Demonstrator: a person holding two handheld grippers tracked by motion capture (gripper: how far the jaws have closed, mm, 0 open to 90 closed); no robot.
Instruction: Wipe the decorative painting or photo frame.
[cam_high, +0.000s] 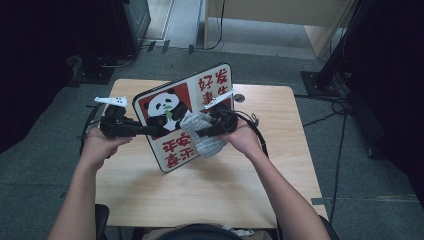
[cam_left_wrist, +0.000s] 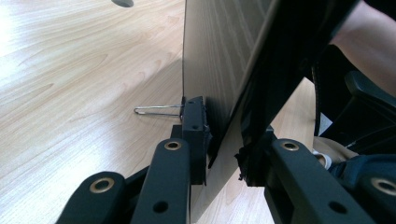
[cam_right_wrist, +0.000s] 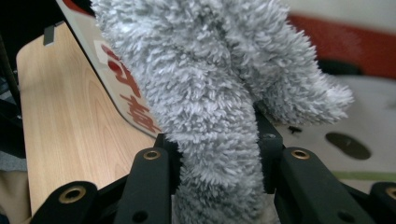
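White panda board (cam_high: 172, 117) with red characters, clamped at its edge by left hand-held gripper (cam_high: 150, 131); right hand-held gripper (cam_high: 200, 131) pinches fluffy grey cloth (cam_high: 200, 132) against it.

The tilted panda sign (cam_high: 181, 117) stands across the table's (cam_high: 210, 190) middle, blocking passage between both tongs; bare wood lies open in front of the sign and to its right.

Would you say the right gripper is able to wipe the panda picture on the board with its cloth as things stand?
Probably yes: the right gripper holds the grey cloth against the board face beside the panda, nothing between.
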